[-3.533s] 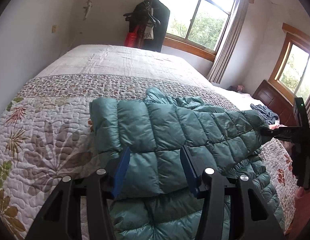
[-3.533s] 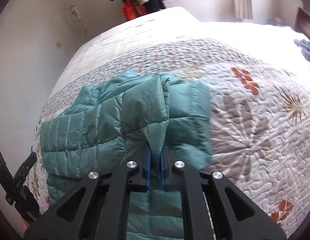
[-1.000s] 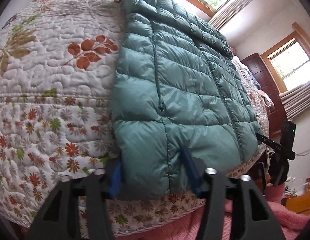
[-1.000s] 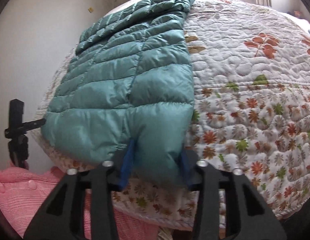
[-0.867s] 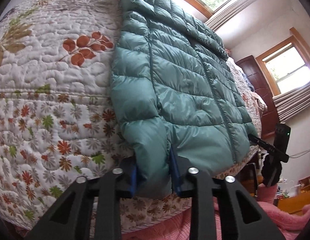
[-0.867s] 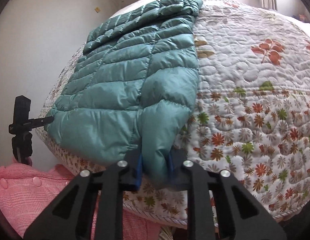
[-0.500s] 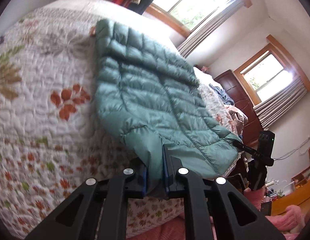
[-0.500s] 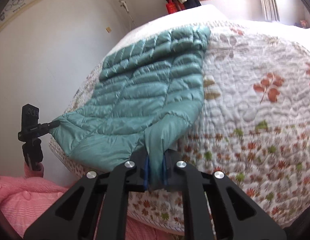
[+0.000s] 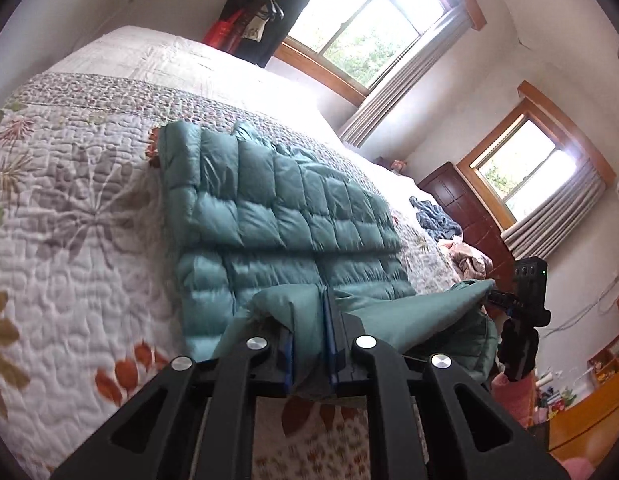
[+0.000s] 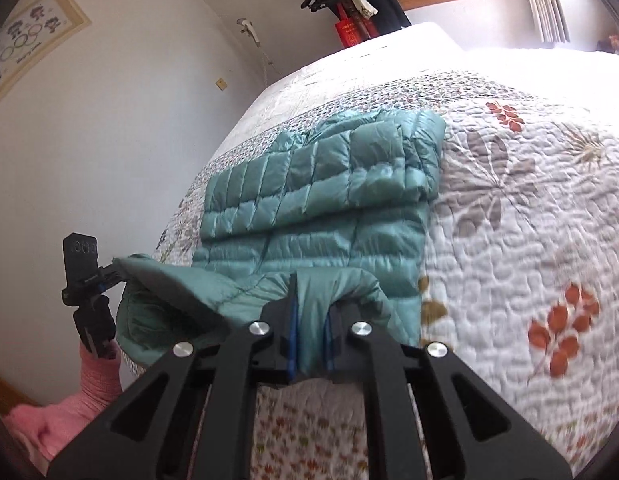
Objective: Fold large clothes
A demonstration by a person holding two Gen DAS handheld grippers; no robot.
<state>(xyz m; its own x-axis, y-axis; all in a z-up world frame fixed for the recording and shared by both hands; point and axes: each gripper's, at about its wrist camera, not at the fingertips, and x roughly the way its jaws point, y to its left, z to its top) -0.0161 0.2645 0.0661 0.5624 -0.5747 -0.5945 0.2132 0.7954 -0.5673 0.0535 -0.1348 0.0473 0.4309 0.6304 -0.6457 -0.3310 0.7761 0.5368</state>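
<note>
The jacket [image 9: 285, 216] lies on the bed [image 9: 69, 216], its far part already doubled over with the sleeves tucked across the back. Its near hem, which half a second ago hung over the bed's near edge, is now lifted clear and stretched between the two tools. The left gripper [image 9: 309, 344] has its fingers closed on the left corner of the hem, teal cloth squeezed between the blue pads. The right gripper [image 10: 311, 340] is clamped the same way on the right corner. The hem sags between them, showing the smooth lining.

That lift means, by my reading, that the bottom-to-top fold has begun: the hem is off the quilt and ready to be carried toward the far end and laid over the folded sleeves.

Against the frames a second ago, both cameras then looked down at the jacket spread long, with the fingers wide and straddling the hem. Now the fingers are shut on it and the view is tipped up toward the windows [image 9: 369, 28] and the dark clothes [image 9: 269, 12] hanging at the far wall. Both now views are a little smeared, so the hands are likely in motion. A pink sleeve [image 10: 97, 384] shows behind the left tool in the right view.
</note>
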